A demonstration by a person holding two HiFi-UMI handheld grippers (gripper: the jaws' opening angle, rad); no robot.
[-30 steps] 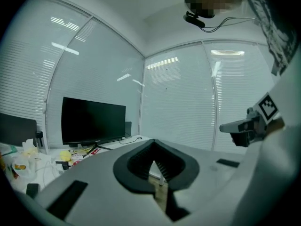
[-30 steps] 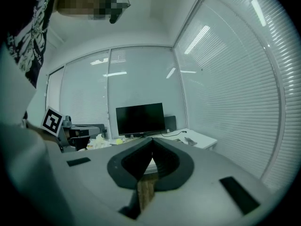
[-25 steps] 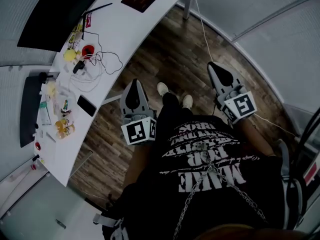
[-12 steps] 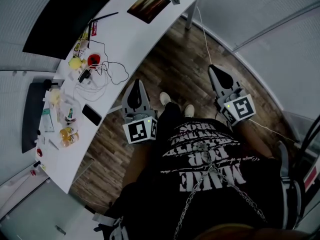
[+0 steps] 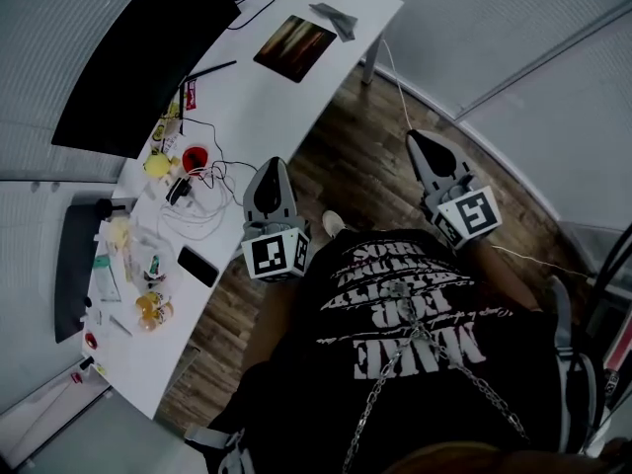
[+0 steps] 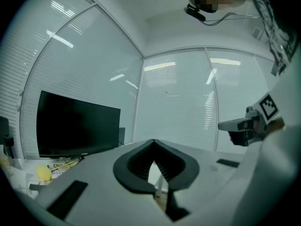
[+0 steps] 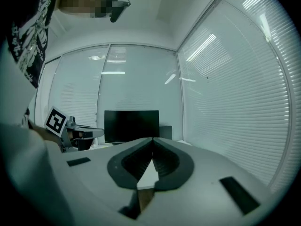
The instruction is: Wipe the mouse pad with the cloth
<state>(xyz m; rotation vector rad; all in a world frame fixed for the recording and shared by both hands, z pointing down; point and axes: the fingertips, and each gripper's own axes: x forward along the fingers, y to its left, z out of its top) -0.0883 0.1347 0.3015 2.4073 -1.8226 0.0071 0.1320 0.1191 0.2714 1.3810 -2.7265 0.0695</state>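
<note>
One white desk (image 5: pixel 259 107) curves from the lower left of the head view to the top centre. On it lie one mouse pad (image 5: pixel 294 47), dark with an orange-brown print, and one grey cloth (image 5: pixel 336 20). Both sit at the desk's far end, at the top centre of the frame. The cloth is just beside the pad's upper right corner, close to the desk's end edge; whether the two touch cannot be told. The pad's long right side runs near the desk's floor-side edge.

One black monitor (image 5: pixel 148 57) fills the upper left. Below it is a crowd of small things: one yellow object (image 5: pixel 158 164), one red round object (image 5: pixel 196 156), a tangle of white cables (image 5: pixel 212 181) and one black phone (image 5: pixel 198 266).

Two grippers show. The left gripper (image 5: pixel 274 166) is at the frame's centre, its tips over the desk's floor-side edge beside the cables. The right gripper (image 5: pixel 415 138) is right of centre, over the wood floor (image 5: pixel 355 136). Each gripper's own view shows its jaws together at the tips with nothing between them. Both are well apart from pad and cloth.

A stretch of bare desk top lies between the cables and the pad. Open floor runs from the grippers up to the desk leg (image 5: pixel 367 67), crossed by one thin white floor cable (image 5: pixel 400 77). Blind-covered glass walls (image 5: pixel 513 38) close the right side
</note>
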